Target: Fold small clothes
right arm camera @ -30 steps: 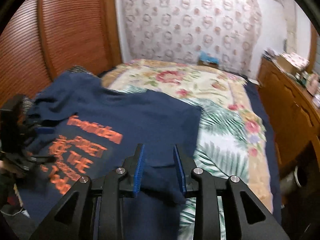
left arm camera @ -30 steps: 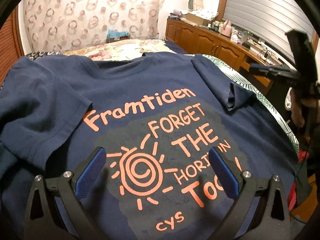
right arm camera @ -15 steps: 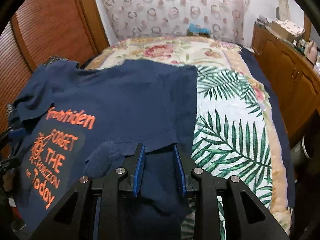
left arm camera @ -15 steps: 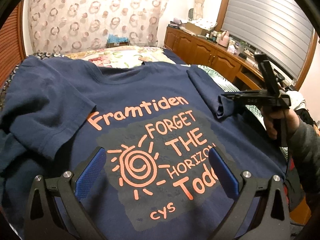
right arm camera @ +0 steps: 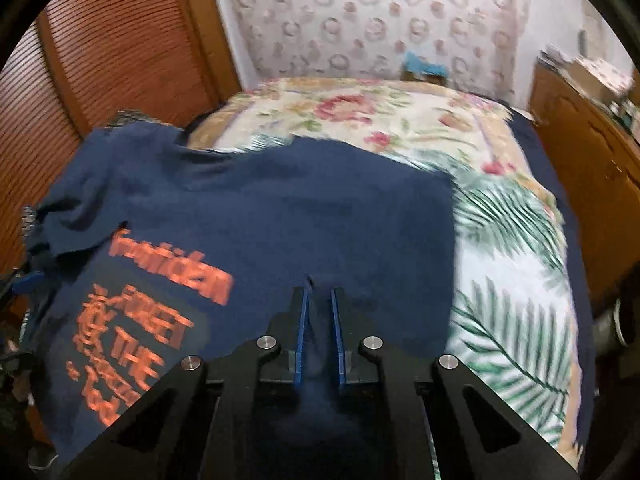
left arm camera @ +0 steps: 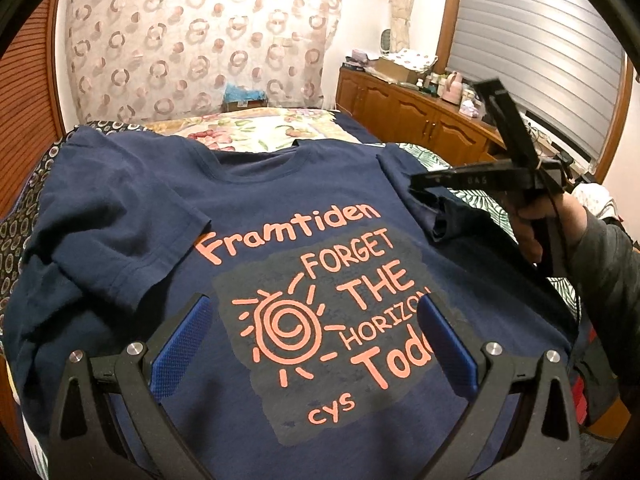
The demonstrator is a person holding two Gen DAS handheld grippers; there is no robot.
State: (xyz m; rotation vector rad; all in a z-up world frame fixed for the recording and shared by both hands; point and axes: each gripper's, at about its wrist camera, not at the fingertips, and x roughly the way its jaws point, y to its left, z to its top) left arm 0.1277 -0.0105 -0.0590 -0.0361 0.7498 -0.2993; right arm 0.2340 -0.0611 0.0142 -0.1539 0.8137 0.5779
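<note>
Our right gripper (right arm camera: 319, 292) is closing its jaws on a fold of the navy T-shirt (right arm camera: 256, 216), at its right sleeve. Our left gripper (left arm camera: 316, 316) hangs wide apart, empty, above the orange print. The shirt lies face-up on the floral bedspread (right arm camera: 512, 240).

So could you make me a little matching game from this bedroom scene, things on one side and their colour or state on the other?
Things:
1. T-shirt
2. Left gripper
3. Right gripper
4. Cabinets

Colour or state:
A. brown wood, along the wall
B. closing on a fold of navy cloth
C. navy with orange lettering, spread on the bed
D. fingers wide apart, nothing between them

Pairs: 1-C, 2-D, 3-B, 4-A
</note>
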